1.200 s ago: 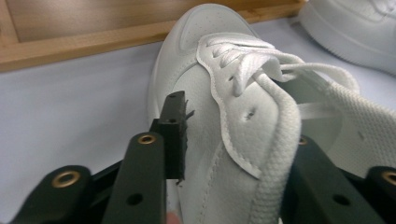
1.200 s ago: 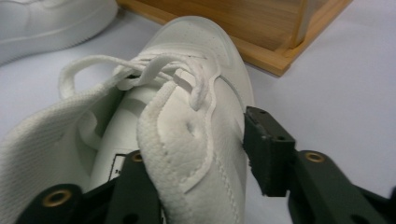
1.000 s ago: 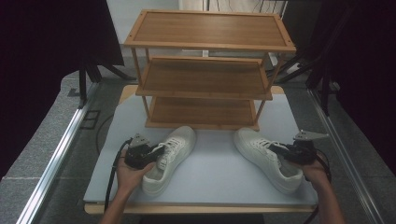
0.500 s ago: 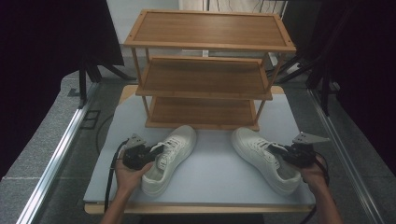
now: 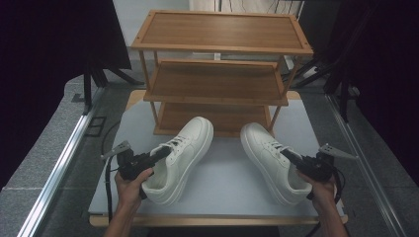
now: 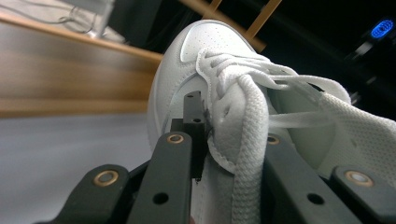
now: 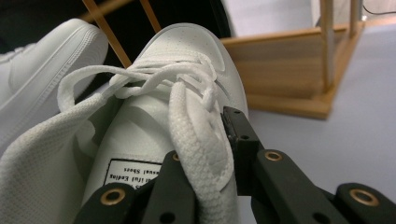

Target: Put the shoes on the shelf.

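White sneakers x2 (image 5: 180,158) (image 5: 272,160), each pinched at side by 1 gripper, L (image 5: 160,154) & R (image 5: 291,157); 1 wooden 3-shelf rack (image 5: 220,47).

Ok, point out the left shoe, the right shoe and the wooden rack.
left shoe (image 5: 190,140), high view, toe cap.
right shoe (image 5: 257,140), high view, toe cap.
wooden rack (image 5: 222,29), high view, top shelf board.

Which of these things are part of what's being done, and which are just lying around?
In use: left shoe, clamped by the left gripper; right shoe, clamped by the right gripper; probably the wooden rack.

Just around: black stands, metal rail.
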